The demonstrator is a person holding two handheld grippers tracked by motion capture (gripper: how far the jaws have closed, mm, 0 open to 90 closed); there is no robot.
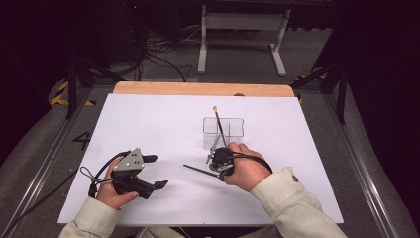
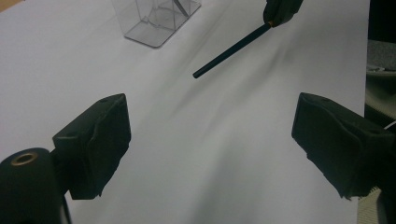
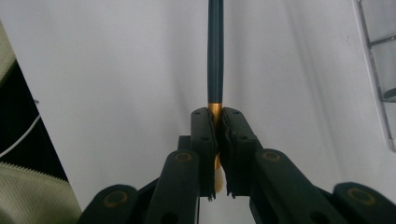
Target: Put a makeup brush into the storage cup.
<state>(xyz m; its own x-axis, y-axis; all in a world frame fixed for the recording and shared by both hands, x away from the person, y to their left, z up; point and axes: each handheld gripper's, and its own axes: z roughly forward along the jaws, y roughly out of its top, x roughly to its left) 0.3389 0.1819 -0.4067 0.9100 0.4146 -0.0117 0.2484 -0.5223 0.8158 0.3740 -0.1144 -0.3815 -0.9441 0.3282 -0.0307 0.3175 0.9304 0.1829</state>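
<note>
Clear glossy plastic holder (image 1: 223,130); smooth dark brush handle (image 3: 215,51) with gold metal ferrule; matt white table sheet (image 1: 158,129); bare wood edge (image 1: 198,89) beyond.

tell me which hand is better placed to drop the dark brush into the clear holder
Right. The right hand-held gripper is shut on the dark, gold-ferruled brush, right beside the clear plastic holder. The left hand-held gripper sits open and empty, farther from the holder.
</note>
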